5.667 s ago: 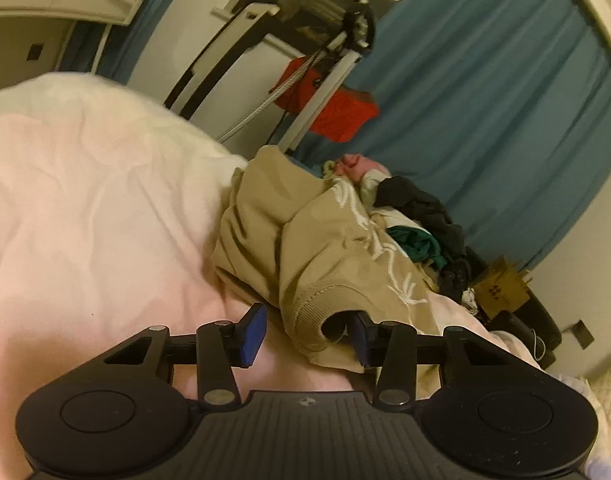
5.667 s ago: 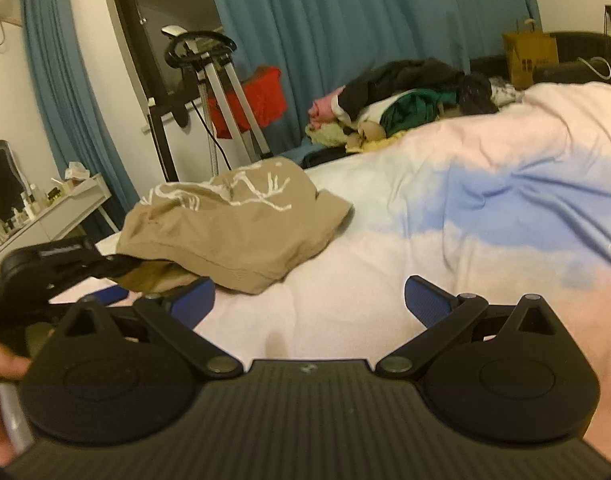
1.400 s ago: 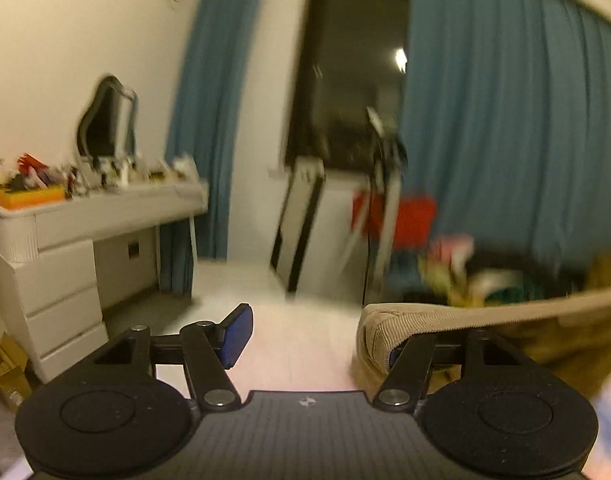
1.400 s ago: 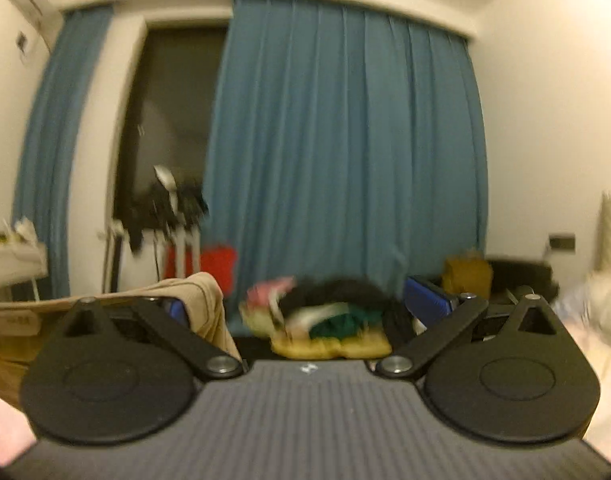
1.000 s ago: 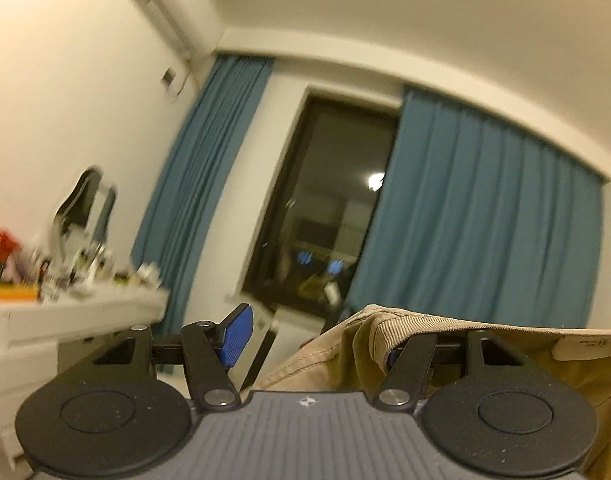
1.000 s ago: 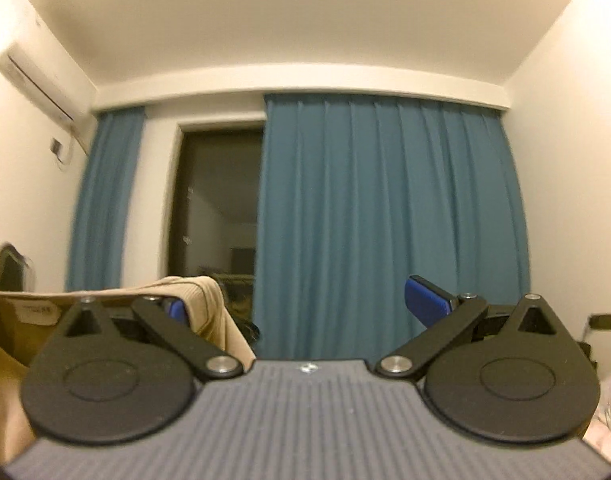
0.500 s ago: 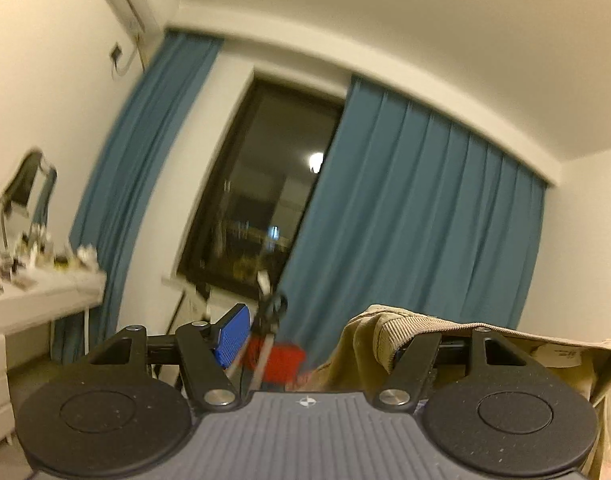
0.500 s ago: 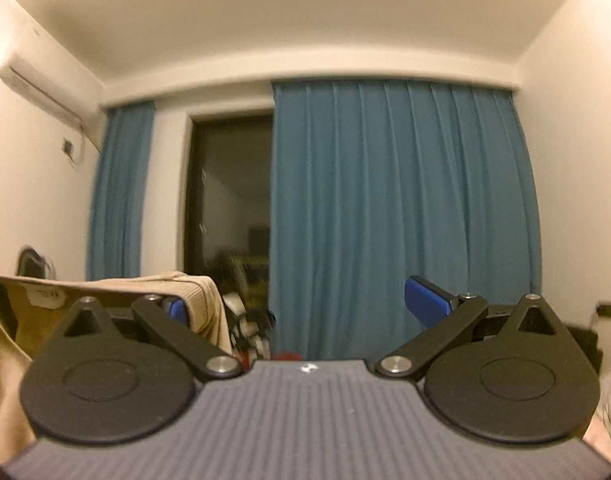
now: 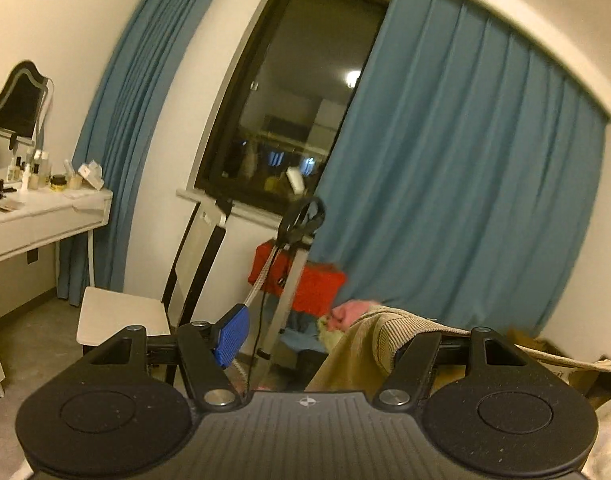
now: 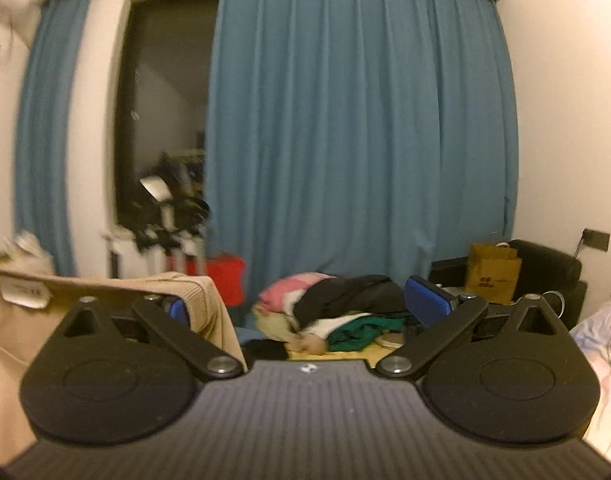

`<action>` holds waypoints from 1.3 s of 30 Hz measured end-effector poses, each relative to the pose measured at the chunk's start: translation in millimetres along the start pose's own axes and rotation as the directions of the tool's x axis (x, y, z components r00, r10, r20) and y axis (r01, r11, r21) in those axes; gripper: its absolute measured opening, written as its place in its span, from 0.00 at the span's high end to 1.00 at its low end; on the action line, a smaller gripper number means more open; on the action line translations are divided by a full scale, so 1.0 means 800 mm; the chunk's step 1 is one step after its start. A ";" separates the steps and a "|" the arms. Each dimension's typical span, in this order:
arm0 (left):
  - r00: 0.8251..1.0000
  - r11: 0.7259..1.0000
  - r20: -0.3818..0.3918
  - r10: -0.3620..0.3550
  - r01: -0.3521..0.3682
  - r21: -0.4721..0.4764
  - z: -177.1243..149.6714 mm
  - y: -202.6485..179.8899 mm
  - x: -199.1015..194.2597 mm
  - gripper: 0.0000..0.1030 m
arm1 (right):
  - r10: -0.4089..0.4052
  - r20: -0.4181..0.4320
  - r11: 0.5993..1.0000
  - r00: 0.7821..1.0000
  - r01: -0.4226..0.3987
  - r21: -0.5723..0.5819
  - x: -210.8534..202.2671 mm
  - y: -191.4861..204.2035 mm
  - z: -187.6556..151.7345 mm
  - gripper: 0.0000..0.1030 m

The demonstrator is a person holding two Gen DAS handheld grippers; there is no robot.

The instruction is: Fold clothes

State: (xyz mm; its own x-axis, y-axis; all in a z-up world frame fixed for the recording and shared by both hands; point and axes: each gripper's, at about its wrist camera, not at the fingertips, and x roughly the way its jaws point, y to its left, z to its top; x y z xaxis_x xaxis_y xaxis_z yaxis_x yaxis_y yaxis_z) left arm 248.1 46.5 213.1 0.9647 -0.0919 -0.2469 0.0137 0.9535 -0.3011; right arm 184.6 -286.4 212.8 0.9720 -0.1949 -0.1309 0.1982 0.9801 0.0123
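A tan sweatshirt (image 9: 369, 344) hangs stretched between my two grippers. In the left wrist view its ribbed hem is draped over the right-hand finger of my left gripper (image 9: 313, 340), hiding that pad. The blue pad of the other finger (image 9: 231, 336) stands bare and far from the cloth. In the right wrist view the sweatshirt (image 10: 201, 304) lies over the left-hand finger of my right gripper (image 10: 301, 308), and a white label (image 10: 23, 292) shows inside it. That gripper's right pad (image 10: 425, 304) is bare. Both jaws stand wide apart, and neither pinches the cloth.
A pile of mixed clothes (image 10: 337, 312) lies ahead below the blue curtain (image 10: 365, 140). An exercise machine (image 9: 293, 240), a white chair (image 9: 121, 316) and a white dressing table (image 9: 37, 216) stand to the left. To the right are a paper bag (image 10: 491, 276), a black armchair (image 10: 545, 268) and the bed (image 10: 601, 344).
Both views have dropped from the ceiling and curtain tops to the room's lower part, so both grippers came down and tilted forward. The sweatshirt stays hooked on the same fingers.
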 end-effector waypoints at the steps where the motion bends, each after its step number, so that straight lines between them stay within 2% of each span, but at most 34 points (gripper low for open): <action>1: 1.000 1.000 -0.015 0.011 -0.011 0.002 -0.012 0.002 0.039 0.32 | -0.010 -0.013 1.000 1.000 0.010 -0.012 0.032 0.003 -0.017 0.00; 3: 0.998 1.000 -0.062 0.030 -0.030 0.001 -0.041 0.012 0.123 0.32 | -0.022 -0.049 0.999 0.999 0.021 -0.024 0.096 0.007 -0.057 0.00; 5: 0.990 0.999 -0.131 0.051 -0.052 -0.007 -0.095 0.027 0.195 0.32 | -0.020 -0.104 1.000 0.994 0.018 -0.024 0.159 0.011 -0.111 0.00; 9: 0.958 0.997 -0.278 0.073 -0.081 -0.018 -0.196 0.069 0.316 0.32 | -0.005 -0.235 1.000 0.972 0.001 -0.020 0.263 0.023 -0.223 0.00; 11: 0.930 0.996 -0.360 0.072 -0.084 -0.017 -0.242 0.093 0.366 0.32 | 0.001 -0.309 1.000 0.951 -0.009 -0.025 0.308 0.029 -0.275 0.00; 14: 0.876 0.996 -0.475 0.085 -0.085 0.021 -0.286 0.119 0.422 0.31 | 0.024 -0.434 0.999 0.901 -0.035 -0.019 0.351 0.036 -0.334 0.00; 16: 0.839 0.996 -0.537 0.085 -0.067 0.053 -0.299 0.129 0.444 0.20 | 0.038 -0.517 0.998 0.855 -0.056 -0.019 0.369 0.039 -0.355 0.00; 17: 0.818 0.996 -0.570 0.081 -0.052 0.068 -0.304 0.130 0.448 0.14 | 0.056 -0.540 0.997 0.840 -0.073 -0.009 0.372 0.039 -0.354 0.00; 20: 0.763 0.994 -0.643 0.067 0.004 0.108 -0.299 0.125 0.452 0.10 | 0.109 -0.605 0.992 0.789 -0.121 0.022 0.380 0.040 -0.352 0.00; 21: 0.751 0.992 -0.657 0.067 0.021 0.125 -0.294 0.121 0.447 0.08 | 0.125 -0.607 0.991 0.785 -0.131 0.034 0.375 0.041 -0.347 0.00; 23: 0.730 0.986 -0.680 0.068 0.054 0.157 -0.285 0.113 0.436 0.05 | 0.148 -0.592 0.988 0.793 -0.143 0.055 0.363 0.040 -0.332 0.00; 25: 0.733 0.980 -0.676 0.071 0.074 0.184 -0.278 0.103 0.413 0.04 | 0.162 -0.573 0.986 0.804 -0.149 0.069 0.346 0.039 -0.317 0.00; 28: 0.760 0.971 -0.645 0.082 0.084 0.222 -0.266 0.090 0.366 0.04 | 0.171 -0.536 0.985 0.827 -0.155 0.076 0.302 0.033 -0.291 0.00; 31: 0.806 0.962 -0.583 0.099 0.071 0.262 -0.253 0.074 0.300 0.04 | 0.195 -0.504 0.981 0.841 -0.170 0.096 0.253 0.025 -0.277 0.00; 33: 0.846 0.954 -0.520 0.117 0.050 0.296 -0.250 0.063 0.260 0.00 | 0.205 -0.475 0.978 0.856 -0.169 0.118 0.206 0.018 -0.269 0.00; 35: 0.869 0.940 -0.474 0.138 0.036 0.340 -0.256 0.053 0.228 0.00 | 0.217 -0.446 0.974 0.868 -0.160 0.163 0.157 0.009 -0.266 0.00; 36: 0.879 0.933 -0.453 0.150 0.026 0.359 -0.259 0.048 0.212 0.00 | 0.227 -0.432 0.969 0.873 -0.156 0.193 0.128 0.003 -0.268 0.00; 38: 0.880 0.926 -0.435 0.192 -0.016 0.376 -0.269 0.044 0.191 0.00 | 0.242 -0.408 0.957 0.880 -0.147 0.250 0.070 -0.007 -0.275 0.00; 39: 0.880 0.932 -0.433 0.194 -0.027 0.362 -0.275 0.044 0.182 0.00 | 0.250 -0.395 0.950 0.884 -0.145 0.277 0.039 -0.012 -0.281 0.00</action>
State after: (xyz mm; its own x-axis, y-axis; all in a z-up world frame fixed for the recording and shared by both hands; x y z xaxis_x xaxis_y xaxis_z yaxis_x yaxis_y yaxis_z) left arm 331.0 3.6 -35.8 0.7379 -0.0206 -0.6746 0.0824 0.9948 0.0598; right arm 184.9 -293.3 -13.9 0.8589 0.0882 -0.5046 0.0821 0.9486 0.3056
